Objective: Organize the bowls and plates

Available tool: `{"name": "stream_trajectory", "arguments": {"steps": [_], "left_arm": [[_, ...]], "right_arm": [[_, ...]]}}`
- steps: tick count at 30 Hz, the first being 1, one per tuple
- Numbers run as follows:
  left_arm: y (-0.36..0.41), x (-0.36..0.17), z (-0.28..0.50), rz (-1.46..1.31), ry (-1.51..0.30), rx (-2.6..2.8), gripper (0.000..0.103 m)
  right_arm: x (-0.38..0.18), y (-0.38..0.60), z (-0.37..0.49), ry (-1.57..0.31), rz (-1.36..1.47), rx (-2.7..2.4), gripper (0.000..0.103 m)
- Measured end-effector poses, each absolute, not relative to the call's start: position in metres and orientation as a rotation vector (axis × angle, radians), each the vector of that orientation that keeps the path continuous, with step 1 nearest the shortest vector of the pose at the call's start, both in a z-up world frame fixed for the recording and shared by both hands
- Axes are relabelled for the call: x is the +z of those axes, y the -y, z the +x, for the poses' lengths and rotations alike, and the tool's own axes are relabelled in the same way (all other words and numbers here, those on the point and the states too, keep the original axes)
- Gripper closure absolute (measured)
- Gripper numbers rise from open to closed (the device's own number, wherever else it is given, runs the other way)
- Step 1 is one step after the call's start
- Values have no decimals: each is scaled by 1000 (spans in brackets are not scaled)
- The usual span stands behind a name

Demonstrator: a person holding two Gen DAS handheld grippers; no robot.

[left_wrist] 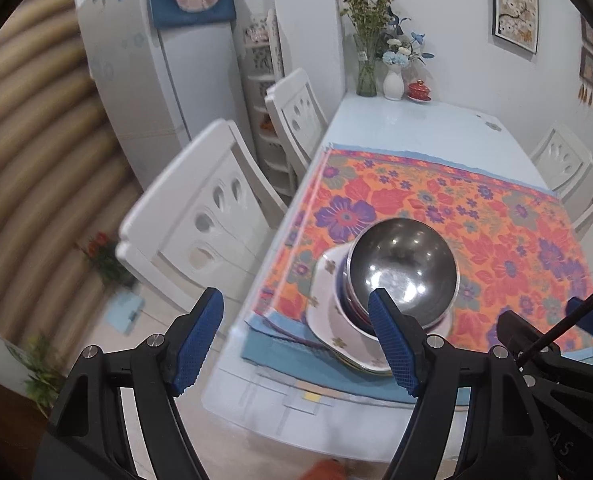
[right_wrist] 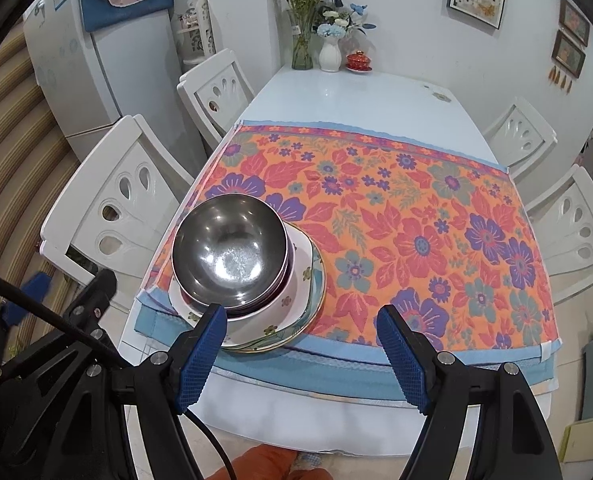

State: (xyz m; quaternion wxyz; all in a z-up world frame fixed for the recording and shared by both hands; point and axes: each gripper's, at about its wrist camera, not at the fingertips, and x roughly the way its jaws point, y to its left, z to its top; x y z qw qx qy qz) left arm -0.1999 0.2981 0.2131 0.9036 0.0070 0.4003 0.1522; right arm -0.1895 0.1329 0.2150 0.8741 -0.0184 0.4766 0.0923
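A steel bowl [left_wrist: 402, 268] [right_wrist: 230, 250] sits on top of nested bowls, which rest on a stack of white floral plates [left_wrist: 332, 320] [right_wrist: 296, 304] at the near left corner of the flowered tablecloth [right_wrist: 416, 232]. My left gripper [left_wrist: 296, 340] is open and empty, held above the table's near left edge, its right finger in front of the bowl stack. My right gripper [right_wrist: 302, 354] is open and empty, above the near edge just right of the stack. The right gripper also shows in the left wrist view [left_wrist: 544, 340], and the left gripper in the right wrist view [right_wrist: 92, 296].
White chairs [right_wrist: 124, 200] stand along the left and right [right_wrist: 572, 232] sides of the table [right_wrist: 356, 92]. Vases with flowers [right_wrist: 328, 54] and a red lidded cup [right_wrist: 359, 60] stand at the far end. A fridge [right_wrist: 88, 64] is at the back left.
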Motion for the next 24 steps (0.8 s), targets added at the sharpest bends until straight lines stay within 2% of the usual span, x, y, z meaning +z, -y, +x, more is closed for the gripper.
{"name": "stream_trajectory", "arguments": {"steps": [24], "left_arm": [[-296, 211, -193, 24, -863, 296, 29]], "right_arm": [[215, -131, -185, -1001, -74, 184, 27]]}}
